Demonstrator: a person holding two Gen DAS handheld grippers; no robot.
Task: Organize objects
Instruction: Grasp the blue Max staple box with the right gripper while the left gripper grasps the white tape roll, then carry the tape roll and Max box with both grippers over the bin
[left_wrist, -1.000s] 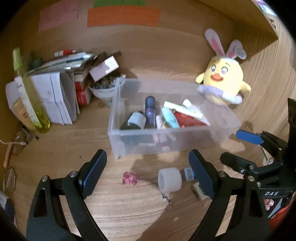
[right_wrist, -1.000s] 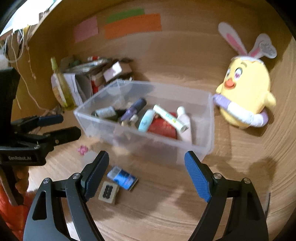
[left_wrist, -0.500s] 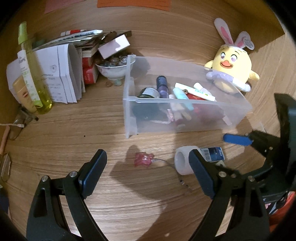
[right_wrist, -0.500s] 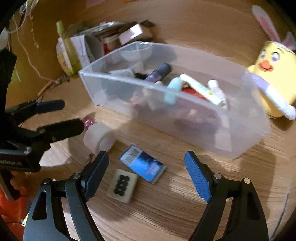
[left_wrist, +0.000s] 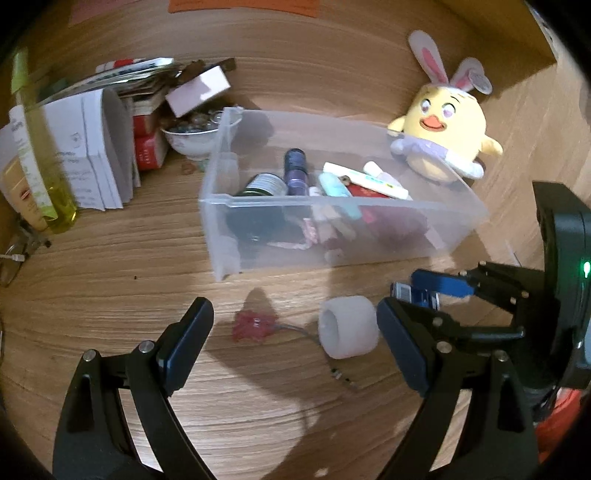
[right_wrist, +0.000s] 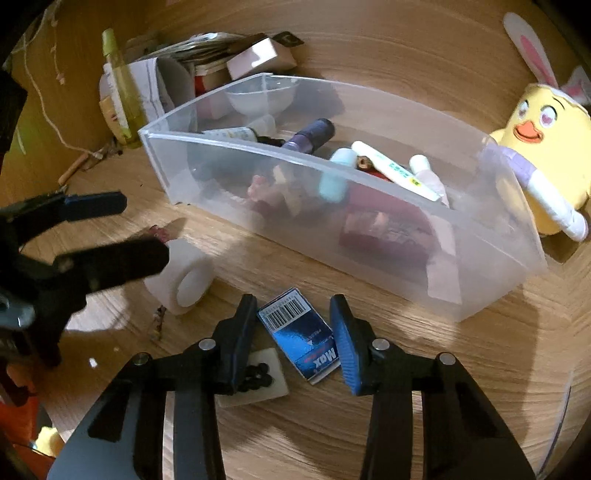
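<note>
A clear plastic bin (left_wrist: 369, 243) (right_wrist: 480, 280) holds several tubes and bottles. In front of it on the wood lie a white tape roll (left_wrist: 349, 326) (right_wrist: 184, 275), a pink trinket (left_wrist: 255, 325), a blue "Max" box (right_wrist: 301, 332) (left_wrist: 415, 295) and a white card with black dots (right_wrist: 258, 376). My left gripper (left_wrist: 295, 350) is open, low over the trinket and tape roll. My right gripper (right_wrist: 293, 345) is half closed, its fingers on either side of the blue box, touching or nearly so.
A yellow bunny plush (left_wrist: 443, 140) (right_wrist: 535, 155) stands right of the bin. At the back left are papers and boxes (left_wrist: 92, 147), a bowl (left_wrist: 188, 140) and a yellow-green bottle (left_wrist: 40, 166). A cord and small items lie at far left.
Both grippers have moved down and closer to the loose items. My right gripper has narrowed from wide open around the blue box. The left gripper stays open.
</note>
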